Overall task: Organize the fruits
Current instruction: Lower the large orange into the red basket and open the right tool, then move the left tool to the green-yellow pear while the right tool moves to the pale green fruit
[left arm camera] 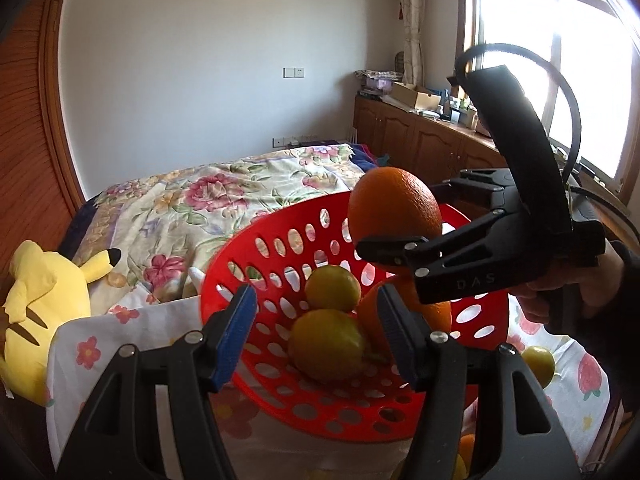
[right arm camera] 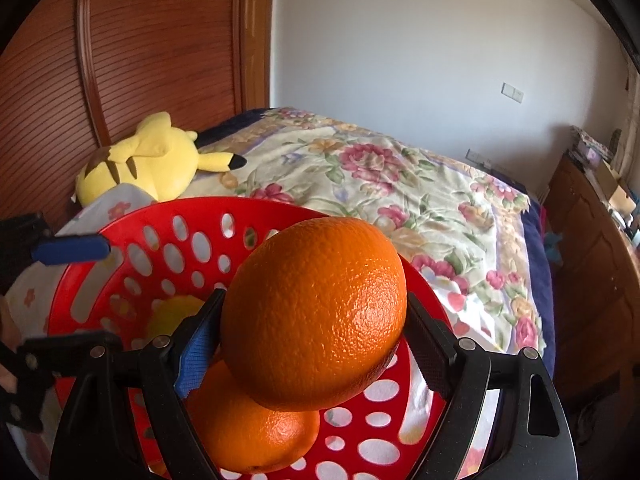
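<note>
A red perforated basket (left arm camera: 256, 256) (right arm camera: 132, 224) stands on a flowered cloth. In it lie two yellow-green citrus fruits (left arm camera: 326, 344) (left arm camera: 332, 288) and an orange (left arm camera: 368, 312) (right arm camera: 256, 436). My right gripper (right arm camera: 312, 332) (left arm camera: 400, 232) is shut on a big orange (right arm camera: 316, 312) (left arm camera: 394, 208) and holds it above the basket. My left gripper (left arm camera: 316, 332) is open and empty, its fingers astride the basket's near rim; one blue pad (right arm camera: 72, 250) shows in the right wrist view.
A yellow plush toy (left arm camera: 44, 308) (right arm camera: 156, 160) lies left of the basket. A flowered bedspread (left arm camera: 240, 192) (right arm camera: 400, 184) stretches behind. Another yellow-green fruit (left arm camera: 538, 364) lies on the cloth right of the basket. Wooden cabinets (left arm camera: 420, 136) line the right wall.
</note>
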### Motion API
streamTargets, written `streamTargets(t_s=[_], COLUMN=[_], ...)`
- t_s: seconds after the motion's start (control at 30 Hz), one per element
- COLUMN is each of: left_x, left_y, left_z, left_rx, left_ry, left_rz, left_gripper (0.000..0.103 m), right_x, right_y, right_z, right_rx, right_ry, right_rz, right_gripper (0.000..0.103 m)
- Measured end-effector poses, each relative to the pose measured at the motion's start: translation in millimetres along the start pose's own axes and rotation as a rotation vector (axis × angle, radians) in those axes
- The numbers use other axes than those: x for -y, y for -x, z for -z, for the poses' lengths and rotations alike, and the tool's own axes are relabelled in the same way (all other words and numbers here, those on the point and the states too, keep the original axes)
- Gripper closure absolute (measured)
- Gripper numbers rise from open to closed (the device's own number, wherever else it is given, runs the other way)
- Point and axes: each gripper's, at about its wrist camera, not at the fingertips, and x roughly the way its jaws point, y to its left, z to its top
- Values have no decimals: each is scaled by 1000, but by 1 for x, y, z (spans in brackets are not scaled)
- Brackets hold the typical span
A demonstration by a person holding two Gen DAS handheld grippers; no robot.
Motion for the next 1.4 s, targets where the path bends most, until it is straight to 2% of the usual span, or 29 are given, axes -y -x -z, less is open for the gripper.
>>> streamTargets(t_s=[0.17,0.43,0.67,1.0,1.4], left_x=[-3,-3,-2,9,29], left_y=[16,40,56,65,75], left_z=[5,19,29,49,85], left_rx=[18,26,29,25,18], left_ry=[14,28,35,35,23], left_rz=[-14,-30,-45,-54,-46], left_gripper=[41,41,40,40,36], right_x=[-6,0,-2,-17,-49], right_y=[3,-3,5,61,129], right_z=[0,2,4,15,73], right_rx=[-2,-12,4,115,218], right_ry=[9,-51,-58,-59,-125], right_rz=[17,28,75,98,93], right_gripper=[17,15,16,15,13])
